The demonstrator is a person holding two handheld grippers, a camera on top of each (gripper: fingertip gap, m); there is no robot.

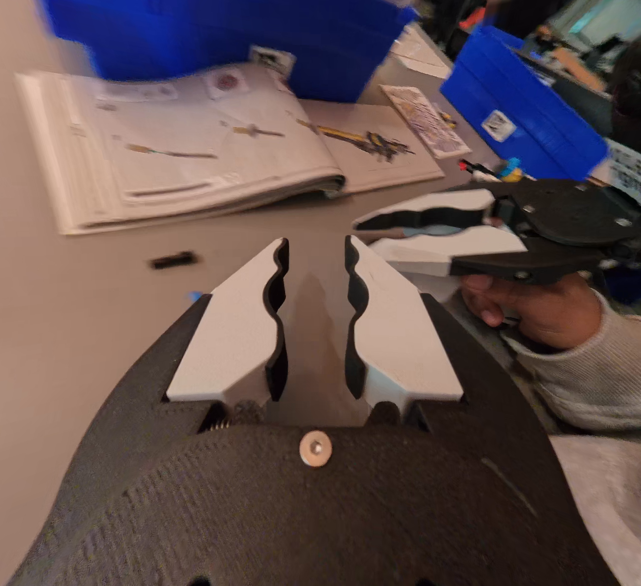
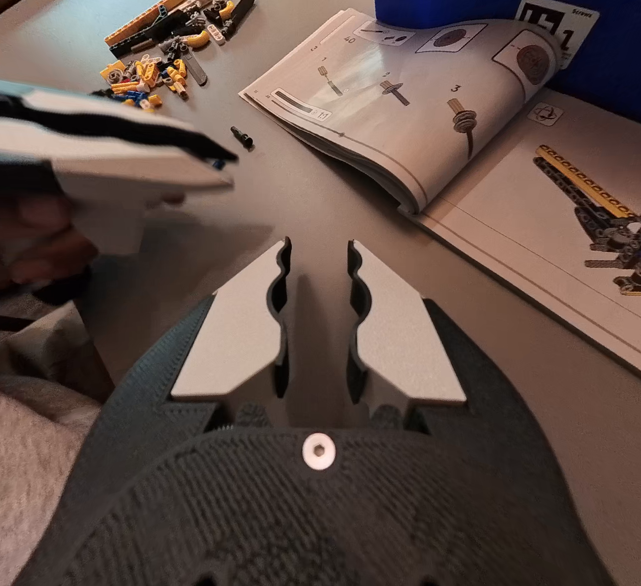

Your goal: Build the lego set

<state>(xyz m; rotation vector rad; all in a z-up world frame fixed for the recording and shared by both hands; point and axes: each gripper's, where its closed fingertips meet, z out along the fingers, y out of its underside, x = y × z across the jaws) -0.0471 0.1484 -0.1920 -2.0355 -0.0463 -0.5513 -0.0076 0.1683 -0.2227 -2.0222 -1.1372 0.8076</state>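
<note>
My left gripper (image 1: pixel 316 242) is open and empty, held above the grey table. A small black pin (image 1: pixel 172 260) lies on the table to its front left; the same pin shows in the right wrist view (image 2: pixel 241 136). My right gripper (image 2: pixel 319 244) is open and empty over bare table. It also shows from the side in the left wrist view (image 1: pixel 362 233), held by a hand (image 1: pixel 520 309). The left gripper (image 2: pixel 231 169) reaches in from the left in the right wrist view. A pile of loose yellow, black and grey lego pieces (image 2: pixel 166 49) lies at the far left.
An open instruction booklet (image 2: pixel 399 101) lies ahead of both grippers and shows again in the left wrist view (image 1: pixel 194 146). Blue bins (image 1: pixel 222 14) (image 1: pixel 520 108) stand behind it. A sticker sheet (image 1: pixel 423 122) and a few coloured pieces (image 1: pixel 499 168) lie near the right bin. My hands' fingertips stand some 6 centimeters from each other.
</note>
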